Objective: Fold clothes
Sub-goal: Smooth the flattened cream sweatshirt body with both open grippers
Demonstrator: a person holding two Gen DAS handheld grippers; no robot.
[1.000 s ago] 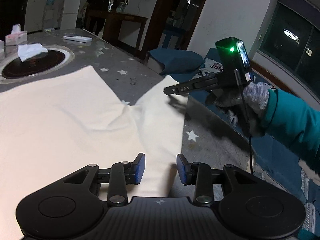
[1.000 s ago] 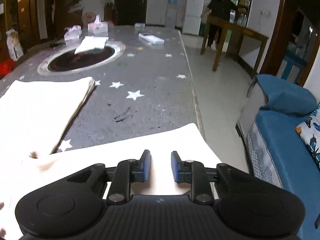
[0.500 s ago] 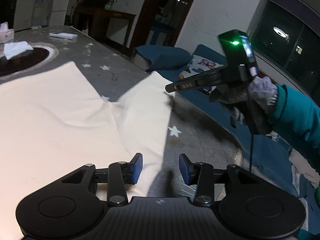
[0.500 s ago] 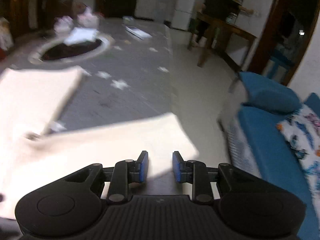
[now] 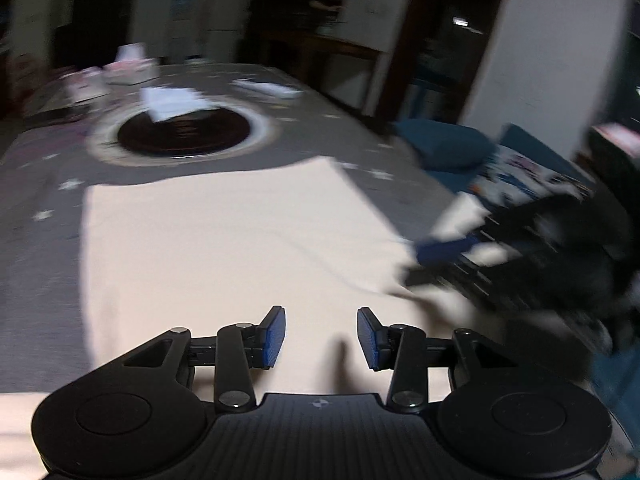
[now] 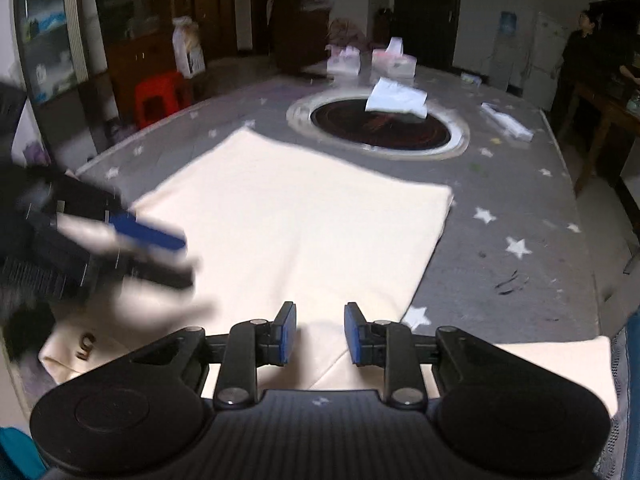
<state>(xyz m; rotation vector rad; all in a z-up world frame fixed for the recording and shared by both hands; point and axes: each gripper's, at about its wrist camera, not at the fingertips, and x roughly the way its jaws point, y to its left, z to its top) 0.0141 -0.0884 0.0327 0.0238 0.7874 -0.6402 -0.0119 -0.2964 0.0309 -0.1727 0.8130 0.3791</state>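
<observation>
A cream garment lies spread flat on the grey star-patterned table; it also shows in the right wrist view. My left gripper is open and empty, hovering over the garment's near part. My right gripper is open and empty, over the garment's near edge beside a sleeve. Each gripper shows blurred in the other's view: the right one at the garment's right side, the left one at its left side.
A round dark hotplate is set into the table beyond the garment, with a folded white cloth on it. Tissue boxes stand at the far end. A blue sofa lies right of the table. A person stands far back.
Both grippers have swung round from the table's right edge and sleeve toward the garment's middle. Both views are motion-blurred. Both jaws have stayed open.
</observation>
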